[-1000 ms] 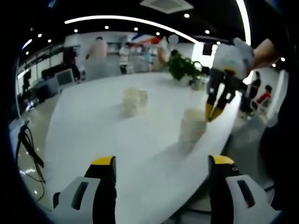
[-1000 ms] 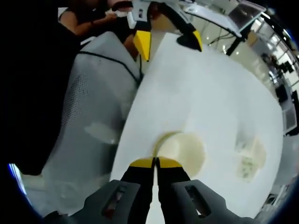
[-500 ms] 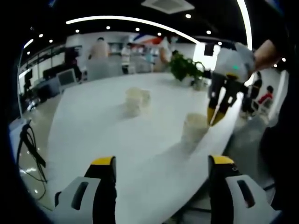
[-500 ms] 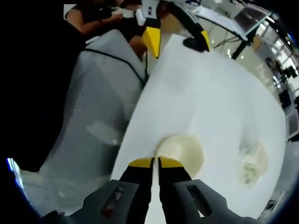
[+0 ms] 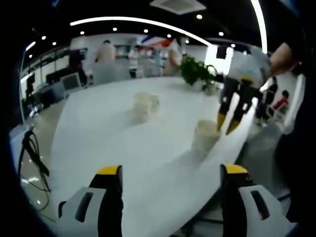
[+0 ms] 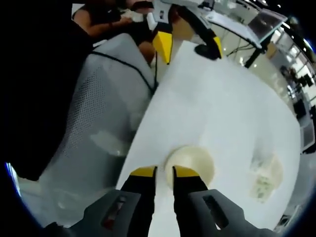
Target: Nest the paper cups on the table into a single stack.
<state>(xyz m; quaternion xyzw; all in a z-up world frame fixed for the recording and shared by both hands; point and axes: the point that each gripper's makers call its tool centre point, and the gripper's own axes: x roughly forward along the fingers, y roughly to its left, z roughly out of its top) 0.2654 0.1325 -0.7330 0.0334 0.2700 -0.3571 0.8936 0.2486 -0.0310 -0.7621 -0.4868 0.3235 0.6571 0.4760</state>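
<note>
A white paper cup [image 5: 204,136] stands upright near the right edge of the white table [image 5: 108,133]. A pair of cups [image 5: 145,105] stands farther back, touching each other. My right gripper [image 5: 225,124] hangs over the near cup's right rim, jaws a little apart. Seen from above in the right gripper view, the near cup [image 6: 193,162] lies just past my right gripper [image 6: 164,172]. One jaw is over its mouth and the other outside its rim, with a narrow gap between them. The pair of cups [image 6: 266,175] sits to the right. My left gripper [image 5: 172,173] is wide open and holds nothing.
A grey mesh chair [image 6: 94,123] stands against the table's edge beside the near cup. The left gripper [image 6: 187,44] shows over the table's far end. A potted plant [image 5: 193,71] stands at the back of the table. People and desks are in the background.
My right gripper's jaws, shut before, have parted a little at the near cup's rim. The left gripper has stayed still and open.
</note>
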